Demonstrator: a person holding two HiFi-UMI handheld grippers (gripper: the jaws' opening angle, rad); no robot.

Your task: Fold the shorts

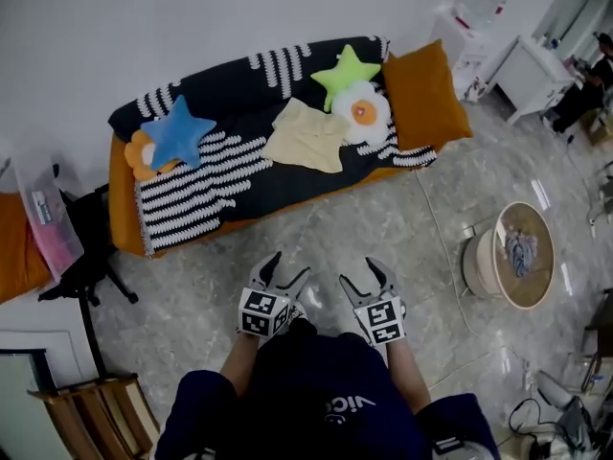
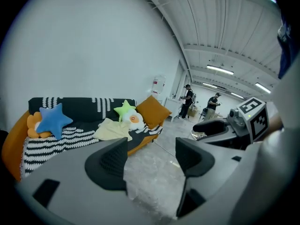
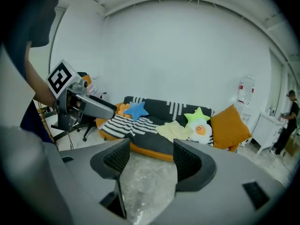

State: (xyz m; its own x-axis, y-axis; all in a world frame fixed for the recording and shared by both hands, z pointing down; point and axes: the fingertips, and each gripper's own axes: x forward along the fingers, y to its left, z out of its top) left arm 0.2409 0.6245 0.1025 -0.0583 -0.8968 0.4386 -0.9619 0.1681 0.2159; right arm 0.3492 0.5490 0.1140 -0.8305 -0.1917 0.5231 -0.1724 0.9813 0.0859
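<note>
The pale yellow shorts (image 1: 306, 134) lie crumpled on a sofa (image 1: 123, 220) covered by a black-and-white striped blanket, between a blue star cushion (image 1: 177, 132) and an egg-shaped plush (image 1: 362, 113). Both grippers hover over the marble floor, well short of the sofa. My left gripper (image 1: 285, 268) is open with nothing between its jaws, and so is my right gripper (image 1: 362, 274). The left gripper view shows the shorts (image 2: 112, 129) far beyond the empty left gripper (image 2: 150, 158). In the right gripper view the shorts (image 3: 174, 131) lie ahead, past the empty right gripper (image 3: 150, 161).
A green star cushion (image 1: 347, 73) and an orange pillow (image 1: 421, 94) sit at the sofa's right end. A round basket (image 1: 522, 252) holding cloth stands on the floor at the right. A black office chair (image 1: 86, 247) stands left of the sofa. Two people (image 2: 187, 100) stand far off.
</note>
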